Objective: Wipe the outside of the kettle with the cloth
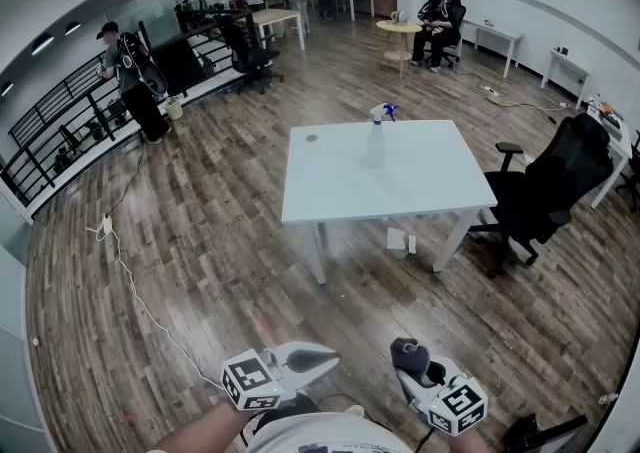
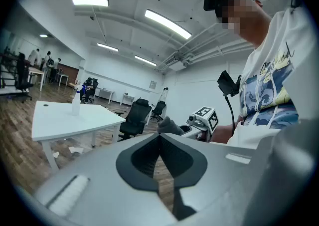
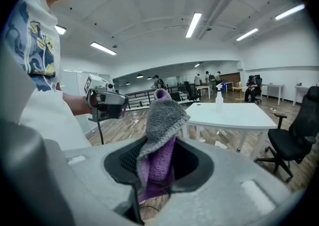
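Note:
My right gripper [image 1: 412, 369] is shut on a grey and purple cloth [image 1: 408, 350], low in the head view in front of my body. In the right gripper view the cloth [image 3: 162, 120] sticks up from between the jaws of the right gripper [image 3: 158, 150]. My left gripper [image 1: 328, 354] is beside it on the left, jaws shut with nothing between them; the left gripper view shows the left gripper [image 2: 160, 139] shut and empty. No kettle shows in any view. Both grippers hang over the wooden floor, well short of the white table [image 1: 420, 176].
A spray bottle [image 1: 376, 139] stands on the white table. A black office chair [image 1: 548, 191] sits at the table's right. A white cable [image 1: 140, 296] runs across the floor at left. Several people, desks and chairs are far back; a railing [image 1: 60, 126] lines the left side.

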`<state>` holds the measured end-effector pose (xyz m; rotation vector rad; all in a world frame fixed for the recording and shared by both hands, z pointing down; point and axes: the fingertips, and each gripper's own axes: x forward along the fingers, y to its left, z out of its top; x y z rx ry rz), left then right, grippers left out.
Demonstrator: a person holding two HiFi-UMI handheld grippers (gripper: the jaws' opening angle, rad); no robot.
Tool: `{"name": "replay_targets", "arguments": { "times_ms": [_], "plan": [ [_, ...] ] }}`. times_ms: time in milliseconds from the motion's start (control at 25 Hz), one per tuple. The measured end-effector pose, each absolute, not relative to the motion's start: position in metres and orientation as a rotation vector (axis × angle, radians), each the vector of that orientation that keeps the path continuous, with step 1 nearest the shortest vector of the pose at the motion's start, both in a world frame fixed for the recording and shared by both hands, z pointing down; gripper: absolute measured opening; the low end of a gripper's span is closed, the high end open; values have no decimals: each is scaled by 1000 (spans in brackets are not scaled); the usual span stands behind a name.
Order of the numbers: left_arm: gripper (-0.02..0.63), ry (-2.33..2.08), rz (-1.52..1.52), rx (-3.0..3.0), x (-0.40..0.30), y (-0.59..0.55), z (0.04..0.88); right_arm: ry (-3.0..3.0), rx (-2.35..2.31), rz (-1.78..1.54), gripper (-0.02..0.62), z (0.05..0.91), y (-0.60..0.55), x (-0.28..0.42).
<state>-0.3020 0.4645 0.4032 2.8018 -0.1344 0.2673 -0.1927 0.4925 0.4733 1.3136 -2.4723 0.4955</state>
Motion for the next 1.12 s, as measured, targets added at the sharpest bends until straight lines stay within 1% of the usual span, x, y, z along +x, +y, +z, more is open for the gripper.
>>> {"name": "replay_targets", "arguments": {
  "times_ms": [200,400,600,760,800,880,920,1080,1120],
  "plan": [
    [2,-169,330,2841,-302,449,409,-2466,1323,489,124,477,478,-193],
    [2,-149,332,2843,-285,421,421,-2446,1348,512,124,489,454,-180],
    [2,-129,317,2849,-255,350,448,-2388,1366,524,124,504,396,-162],
    [3,-50,283,2867,-227,291,441,-2300,1413,571,127,490,351,-143],
    [13,-38,279,2874,-223,276,438,-2284,1419,573,127,484,338,-140],
    [64,-15,266,2883,-217,245,432,-2260,1434,564,127,475,309,-135],
    [75,-8,262,2888,-214,229,431,-2251,1446,563,127,473,293,-132],
    [91,-49,268,2918,-213,160,438,-2256,1475,538,127,468,234,-131],
    [105,-76,273,2918,-213,144,439,-2258,1468,528,127,466,222,-133]
  ]
}}
